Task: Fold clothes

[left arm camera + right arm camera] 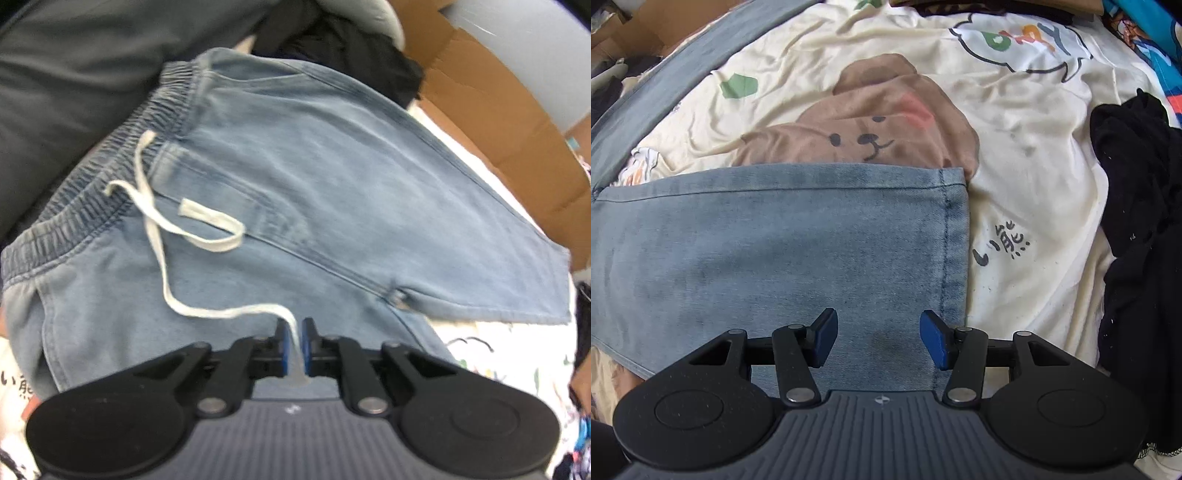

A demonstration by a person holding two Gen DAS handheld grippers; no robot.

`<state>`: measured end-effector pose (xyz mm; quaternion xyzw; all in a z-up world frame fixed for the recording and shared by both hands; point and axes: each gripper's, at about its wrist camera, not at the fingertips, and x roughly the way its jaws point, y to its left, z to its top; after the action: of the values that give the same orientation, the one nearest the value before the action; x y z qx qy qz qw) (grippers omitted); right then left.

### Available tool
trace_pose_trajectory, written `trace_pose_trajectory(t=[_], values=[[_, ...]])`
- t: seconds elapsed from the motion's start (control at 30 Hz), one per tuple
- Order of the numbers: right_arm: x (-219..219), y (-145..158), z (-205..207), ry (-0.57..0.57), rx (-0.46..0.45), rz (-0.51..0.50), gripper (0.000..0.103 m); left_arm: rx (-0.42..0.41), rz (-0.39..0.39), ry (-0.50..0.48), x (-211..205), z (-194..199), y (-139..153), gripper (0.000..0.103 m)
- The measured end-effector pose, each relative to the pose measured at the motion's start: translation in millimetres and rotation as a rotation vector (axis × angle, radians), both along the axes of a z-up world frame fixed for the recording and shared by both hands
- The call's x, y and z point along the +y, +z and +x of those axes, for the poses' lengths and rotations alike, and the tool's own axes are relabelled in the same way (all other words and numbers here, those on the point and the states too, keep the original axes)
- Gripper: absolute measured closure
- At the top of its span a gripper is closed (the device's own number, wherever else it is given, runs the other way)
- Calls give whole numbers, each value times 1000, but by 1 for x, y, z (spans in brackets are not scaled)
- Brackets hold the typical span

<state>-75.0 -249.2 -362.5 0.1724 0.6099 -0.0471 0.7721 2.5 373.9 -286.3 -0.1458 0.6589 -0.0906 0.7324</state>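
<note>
So the bedsheet point(1015, 155) was the work surface, jeans point(295, 184) spread flat across it for folding. Right gripper point(879, 341) hovered over the leg hem, jaws spread and empty. Left gripper point(294, 345) had the drawstring point(155, 221) running between barely parted jaws, probably tidying it.

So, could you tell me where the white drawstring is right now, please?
In the left wrist view, the white drawstring trails from the elastic waistband across the denim shorts, its end between the left gripper pads.
</note>
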Motion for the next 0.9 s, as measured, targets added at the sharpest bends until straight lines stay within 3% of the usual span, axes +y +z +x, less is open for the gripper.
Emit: trace_pose_trajectory(t=[0.03, 0.07, 0.2, 0.3, 0.37, 0.5, 0.7, 0.9], values=[[1, 0, 0, 1, -1, 0, 47, -8, 0, -10, 2, 0, 4, 70], [1, 1, 0, 2, -2, 0, 47, -17, 3, -15, 7, 1, 8, 65], [2, 1, -1, 6, 1, -2, 47, -53, 43, -8, 38, 9, 20, 68], [4, 0, -1, 13, 7, -4, 47, -71, 136, 11, 68, 17, 25, 69], [5, -2, -1, 18, 16, -7, 47, -61, 201, 27, 85, 22, 22, 75], [9, -3, 0, 34, 30, -19, 47, -40, 243, 53, 101, 24, 6, 82], [9, -2, -1, 41, 47, -37, 47, 77, 254, 24, 93, 13, -46, 92], [7, 1, -6, 45, 84, -62, 47, 117, 373, 7, 100, 9, -84, 95]])
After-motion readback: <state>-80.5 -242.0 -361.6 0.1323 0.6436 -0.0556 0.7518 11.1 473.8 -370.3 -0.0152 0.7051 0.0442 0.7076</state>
